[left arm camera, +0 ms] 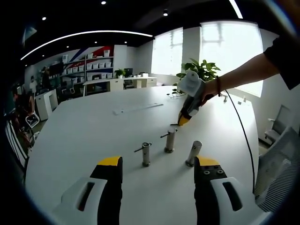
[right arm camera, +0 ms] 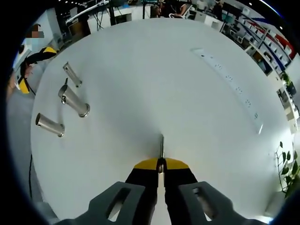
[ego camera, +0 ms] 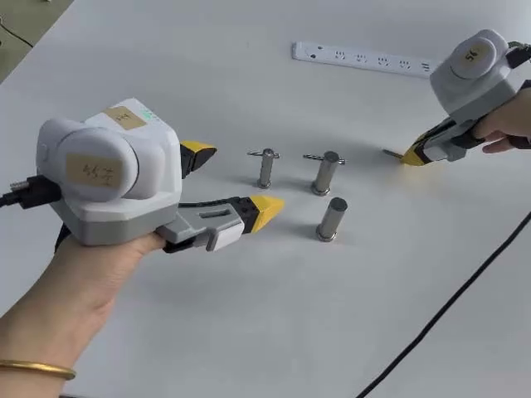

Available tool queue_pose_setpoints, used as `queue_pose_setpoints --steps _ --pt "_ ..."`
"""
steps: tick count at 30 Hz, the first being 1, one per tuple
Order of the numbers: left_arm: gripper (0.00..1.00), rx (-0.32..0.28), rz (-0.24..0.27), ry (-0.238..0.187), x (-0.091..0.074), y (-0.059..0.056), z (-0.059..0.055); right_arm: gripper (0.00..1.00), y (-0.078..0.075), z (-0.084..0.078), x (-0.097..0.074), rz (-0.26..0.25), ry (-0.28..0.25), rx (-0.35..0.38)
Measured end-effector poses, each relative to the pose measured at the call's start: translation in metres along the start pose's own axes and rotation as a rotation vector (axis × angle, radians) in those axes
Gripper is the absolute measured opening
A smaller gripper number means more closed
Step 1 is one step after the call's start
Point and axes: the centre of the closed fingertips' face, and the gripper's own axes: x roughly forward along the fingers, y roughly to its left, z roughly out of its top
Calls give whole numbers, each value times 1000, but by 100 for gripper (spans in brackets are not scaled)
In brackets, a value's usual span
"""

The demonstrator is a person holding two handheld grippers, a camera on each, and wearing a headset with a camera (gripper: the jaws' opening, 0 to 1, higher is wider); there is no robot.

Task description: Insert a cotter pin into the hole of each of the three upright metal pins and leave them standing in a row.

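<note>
I see a big white table (ego camera: 249,332). Three metal pins stand on it, close together. The left pin (ego camera: 265,172) has a thin wire clip (ego camera: 262,153) through its top. The right pin (ego camera: 324,176) stands just beside it and has a second wire clip (ego camera: 319,157) through its top. The third pin (ego camera: 332,220) stands nearer to me, just in front of the right pin. A long white power strip (ego camera: 365,60) lies at the far side. A black cable (ego camera: 448,303) runs across the near right part.

Open tabletop (ego camera: 249,332) around three close-set pins (ego camera: 322,174); cable (ego camera: 448,303) right, power strip (ego camera: 365,60) beyond.
</note>
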Motion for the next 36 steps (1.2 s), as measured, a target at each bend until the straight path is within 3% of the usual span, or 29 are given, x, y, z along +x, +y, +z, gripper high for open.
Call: queue_pose_setpoints --steps 4,13,22,30,36 --pt "61 0 -1 7 -1 -1 -2 0 0 0 0 -12 20 -65" --pt "60 -10 3 13 -3 -3 -3 0 -7 -1 3 -34 35 -119" --pt "59 -35 -2 1 -4 -6 5 0 -16 -1 -4 -64 -2 -113" --pt "55 -45 -30 5 -5 -17 10 0 1 6 -26 -75 -68 -141" --pt "52 -67 -70 -6 -4 -27 19 0 24 19 -47 -79 -136 -220"
